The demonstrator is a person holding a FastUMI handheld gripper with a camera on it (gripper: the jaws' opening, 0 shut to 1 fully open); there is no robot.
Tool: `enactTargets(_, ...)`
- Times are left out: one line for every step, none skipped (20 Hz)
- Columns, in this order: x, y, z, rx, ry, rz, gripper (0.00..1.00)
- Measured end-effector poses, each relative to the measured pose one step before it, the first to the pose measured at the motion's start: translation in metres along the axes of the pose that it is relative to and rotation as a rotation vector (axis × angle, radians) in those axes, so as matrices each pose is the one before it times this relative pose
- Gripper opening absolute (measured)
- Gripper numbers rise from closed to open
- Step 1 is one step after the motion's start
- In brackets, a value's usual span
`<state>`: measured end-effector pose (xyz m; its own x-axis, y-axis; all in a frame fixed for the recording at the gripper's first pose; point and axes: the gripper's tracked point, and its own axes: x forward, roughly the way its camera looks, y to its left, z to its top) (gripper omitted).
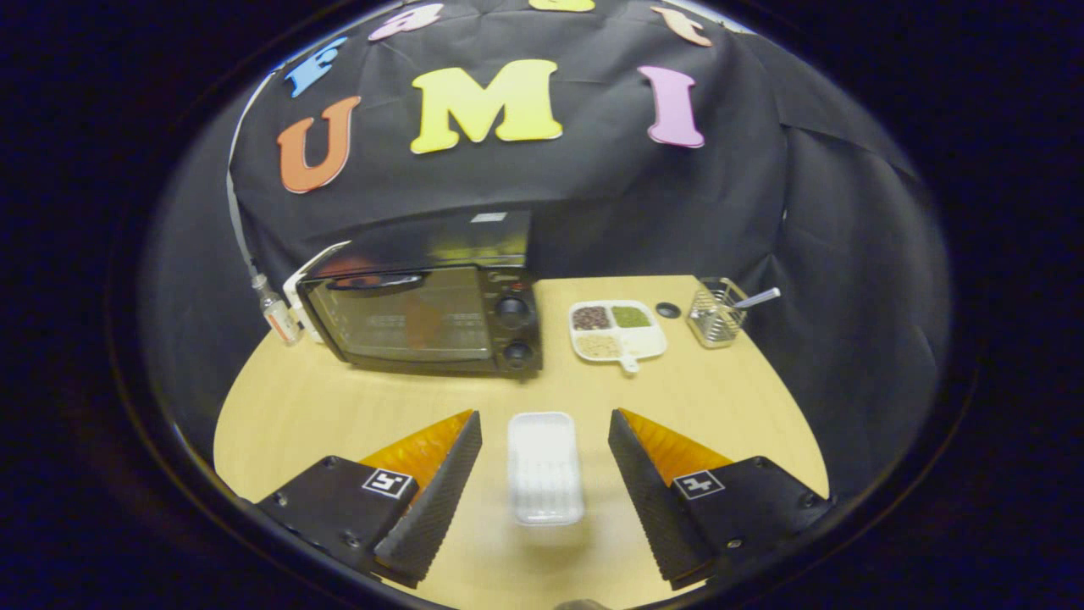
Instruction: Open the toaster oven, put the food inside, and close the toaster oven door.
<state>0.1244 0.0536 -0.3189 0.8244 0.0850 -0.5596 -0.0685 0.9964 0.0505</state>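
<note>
My jaws (544, 424) stand wide apart over the bench (728, 407), holding nothing.

Between my fingers (440, 491) lies a white rectangular tray (544, 468), touched by neither. Beyond them, the black toaster oven (428, 318) sits with its glass door shut; its small labels are too blurred to read. Just beside it are a divided dish of grains (616, 330), a dark cap (668, 310) and a wire basket (716, 317).

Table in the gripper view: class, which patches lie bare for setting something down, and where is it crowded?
Bare: the table between toaster oven and open gripper, and right of the white tray. Crowded: the back right, where divided dish, small dark disc and wire basket line up.
</note>
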Motion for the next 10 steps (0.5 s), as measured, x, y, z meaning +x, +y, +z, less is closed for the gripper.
enactTargets(-0.00683, -0.02298, 0.00244, 0.00444, -0.00774, -0.01326, 0.97)
enactTargets(-0.01240, -0.02310, 0.00082, 0.00562, -0.00911, -0.00534, 0.97)
enactTargets(-0.00859, -0.01920, 0.00683, 0.00592, -0.01555, -0.00326, 0.97)
enactTargets(-0.00913, -0.01910, 0.01258, 0.00036, -0.03161, -0.00250, 0.97)
enactTargets(-0.01020, -0.01702, 0.01569, -0.00465, -0.03628, -0.00211, 0.97)
enactTargets(-0.01198, -0.01404, 0.01698, -0.00078, -0.04273, 0.00679, 0.96)
enactTargets(-0.01050, -0.01071, 0.02038, -0.00088, -0.04707, 0.00998, 0.97)
enactTargets(-0.01087, -0.01025, 0.01940, -0.00445, -0.04449, 0.00891, 0.96)
enactTargets(-0.01153, -0.00817, 0.01887, -0.00546, -0.04667, 0.00877, 0.97)
enactTargets(-0.01140, -0.00822, 0.01662, -0.00600, -0.04258, 0.00834, 0.97)
